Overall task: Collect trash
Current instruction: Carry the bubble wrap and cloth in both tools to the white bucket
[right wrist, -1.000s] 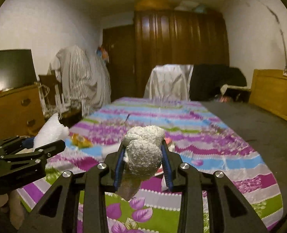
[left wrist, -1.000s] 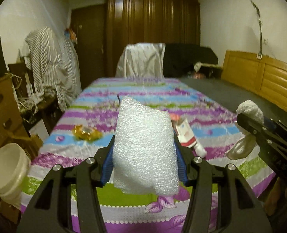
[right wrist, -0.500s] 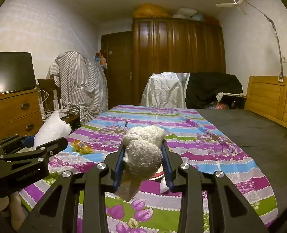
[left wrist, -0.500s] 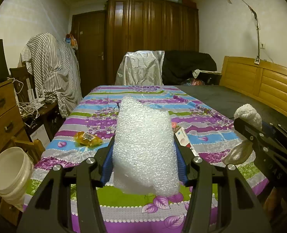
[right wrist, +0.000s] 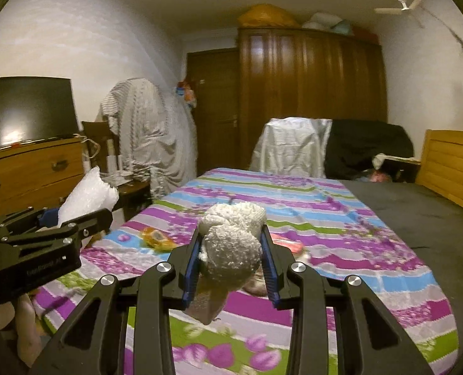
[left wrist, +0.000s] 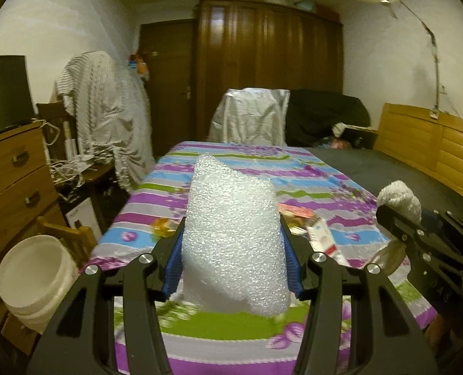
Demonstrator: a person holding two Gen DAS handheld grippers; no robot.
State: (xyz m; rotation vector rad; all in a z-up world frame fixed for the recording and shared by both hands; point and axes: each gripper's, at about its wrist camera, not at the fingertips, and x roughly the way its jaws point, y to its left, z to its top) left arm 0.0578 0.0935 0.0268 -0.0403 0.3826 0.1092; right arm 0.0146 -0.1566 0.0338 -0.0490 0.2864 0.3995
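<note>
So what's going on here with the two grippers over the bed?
A person is collecting trash with a handheld gripper in each hand. The left gripper is clamped on a wad of white bubble wrap, and the right gripper grips a fuzzy off-white wad. Both are held above the striped bedspread, where an orange wrapper and a red-and-white packet lie. A white bucket stands beside the bed.
</note>
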